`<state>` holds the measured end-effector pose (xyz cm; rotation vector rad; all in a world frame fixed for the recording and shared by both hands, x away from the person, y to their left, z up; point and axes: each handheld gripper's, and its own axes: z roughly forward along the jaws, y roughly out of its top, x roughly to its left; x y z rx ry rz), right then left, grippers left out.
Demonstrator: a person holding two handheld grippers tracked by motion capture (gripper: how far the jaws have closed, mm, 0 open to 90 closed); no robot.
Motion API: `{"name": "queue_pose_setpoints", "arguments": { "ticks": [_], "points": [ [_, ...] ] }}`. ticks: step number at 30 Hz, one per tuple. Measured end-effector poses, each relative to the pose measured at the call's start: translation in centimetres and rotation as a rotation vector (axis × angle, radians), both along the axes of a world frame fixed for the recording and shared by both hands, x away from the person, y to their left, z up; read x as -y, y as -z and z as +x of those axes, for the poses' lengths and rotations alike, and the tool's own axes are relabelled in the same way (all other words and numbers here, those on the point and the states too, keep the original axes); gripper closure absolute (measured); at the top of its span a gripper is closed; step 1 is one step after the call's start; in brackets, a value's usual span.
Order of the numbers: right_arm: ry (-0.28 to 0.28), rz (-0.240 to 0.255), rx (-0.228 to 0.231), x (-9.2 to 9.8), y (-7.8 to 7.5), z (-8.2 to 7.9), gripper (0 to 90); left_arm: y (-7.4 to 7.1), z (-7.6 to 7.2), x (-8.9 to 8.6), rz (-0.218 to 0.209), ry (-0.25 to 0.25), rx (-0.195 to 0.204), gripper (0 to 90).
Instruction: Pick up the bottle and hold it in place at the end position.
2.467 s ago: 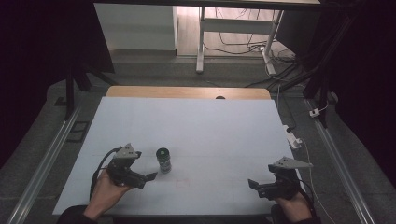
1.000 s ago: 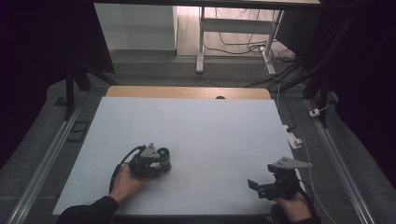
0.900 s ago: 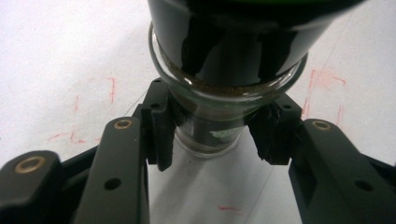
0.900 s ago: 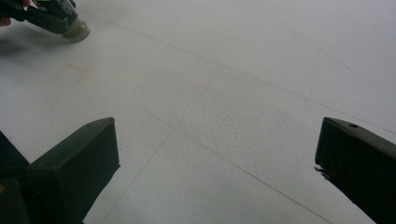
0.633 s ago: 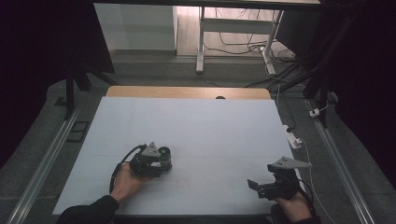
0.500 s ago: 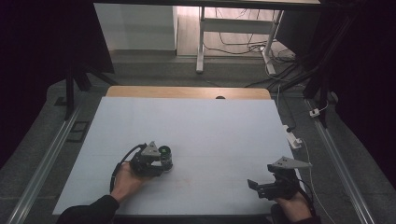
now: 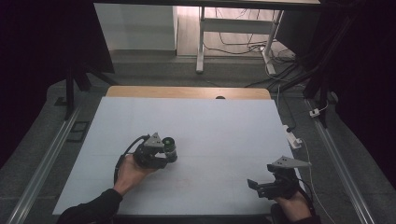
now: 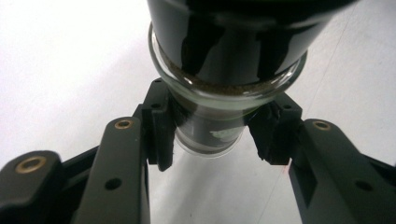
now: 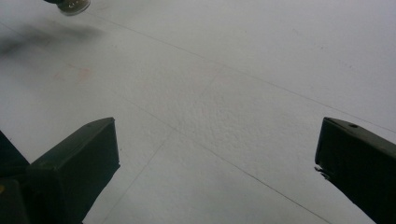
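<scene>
A small glass jar (image 7: 169, 143) with a dark body and a greenish top hangs just above the white table (image 7: 210, 116), left of centre. My left gripper (image 7: 167, 153) is shut on it. In the left gripper view both black pads (image 8: 161, 130) press on the jar's narrow glass end, and the wider dark part of the jar (image 8: 224, 51) looms above them. My right gripper (image 7: 254, 184) rests near the front right of the table, open, with nothing between its fingers. The right gripper view has the right gripper (image 9: 217, 154) over bare table, with the jar's glass end (image 9: 70, 4) at top left.
A wooden strip (image 7: 187, 92) borders the table's far edge. A white power strip (image 7: 293, 138) with a cable lies off the right edge. Metal rails (image 7: 44, 158) run along both sides. The floor beyond holds table legs and cables.
The left gripper moved right to the standing jar and shut on it. In the last half second it has risen slightly with the jar. The right gripper has kept still.
</scene>
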<state>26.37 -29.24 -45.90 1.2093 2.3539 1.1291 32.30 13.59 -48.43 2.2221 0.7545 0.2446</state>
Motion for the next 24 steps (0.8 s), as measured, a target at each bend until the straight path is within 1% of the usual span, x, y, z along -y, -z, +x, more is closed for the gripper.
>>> {"name": "queue_pose_setpoints", "arguments": {
  "ticks": [3,9,11,19,24],
  "points": [
    [0.000,0.001,0.001,0.0,0.0,0.0,0.0,-0.4,0.6,0.3,0.004,0.000,-0.004,54.0],
    [0.000,0.001,0.000,0.0,0.0,0.0,0.0,-1.1,1.9,1.0,-0.001,-0.012,-0.016,54.0],
    [0.000,0.000,-0.001,0.0,0.0,0.0,0.0,-1.2,2.4,1.3,-0.005,-0.013,-0.014,54.0],
    [0.001,0.005,-0.002,0.1,0.0,0.0,0.0,-1.4,4.3,2.6,0.023,-0.005,0.012,54.0],
    [0.000,0.005,-0.002,0.1,0.0,0.0,0.0,-1.3,5.6,3.2,0.012,-0.010,0.016,54.0]
  ]
}}
